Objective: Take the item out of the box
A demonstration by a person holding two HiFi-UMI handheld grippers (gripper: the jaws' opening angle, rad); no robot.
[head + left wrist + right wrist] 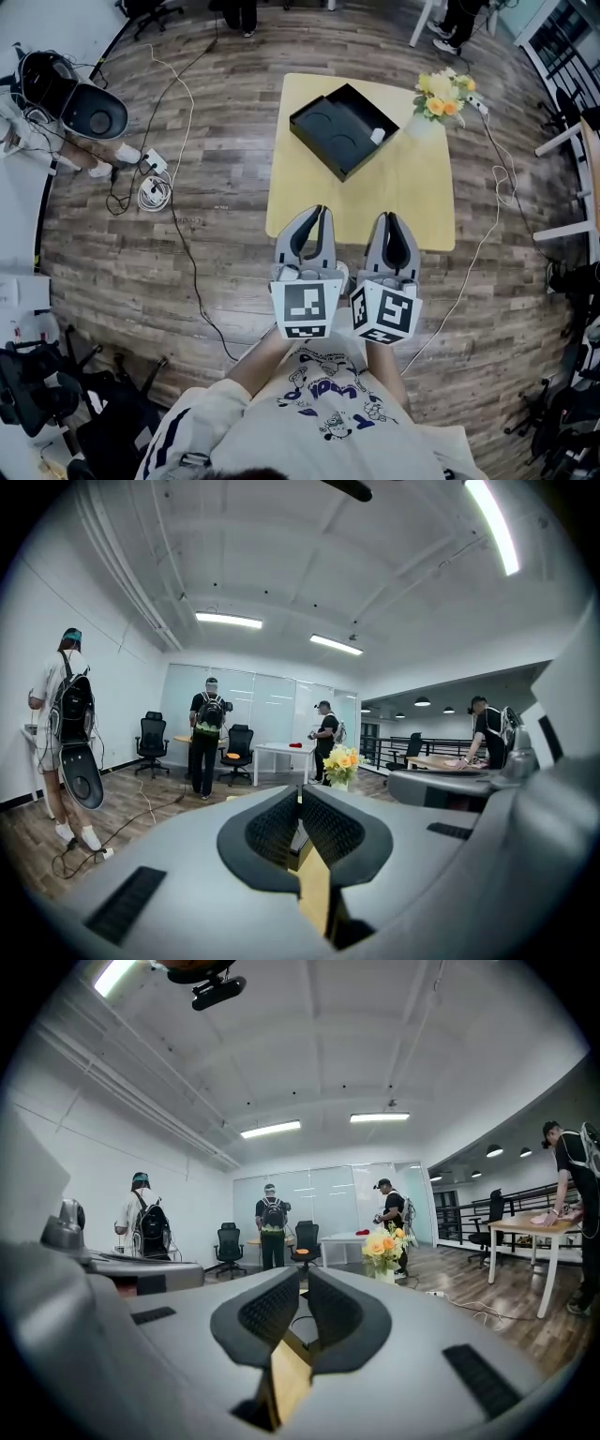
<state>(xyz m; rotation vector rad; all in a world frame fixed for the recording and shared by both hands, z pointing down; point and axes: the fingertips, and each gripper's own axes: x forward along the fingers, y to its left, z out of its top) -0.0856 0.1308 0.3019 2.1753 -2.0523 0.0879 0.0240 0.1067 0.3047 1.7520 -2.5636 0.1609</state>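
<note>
In the head view an open black box (343,128) lies on the far half of a small yellow table (412,202). A small white item (379,136) sits in the box's right corner. My left gripper (322,212) and right gripper (389,218) hang side by side over the table's near edge, well short of the box. Both are shut and hold nothing. In the left gripper view the left gripper (300,795) points level across the room, as the right gripper (305,1280) does in its own view. Only a strip of the table (315,892) shows between the jaws.
A vase of yellow flowers (442,99) stands on the table's far right corner, beside the box. Cables and a power strip (153,167) lie on the wood floor to the left. People (207,735) stand by office chairs and white desks across the room.
</note>
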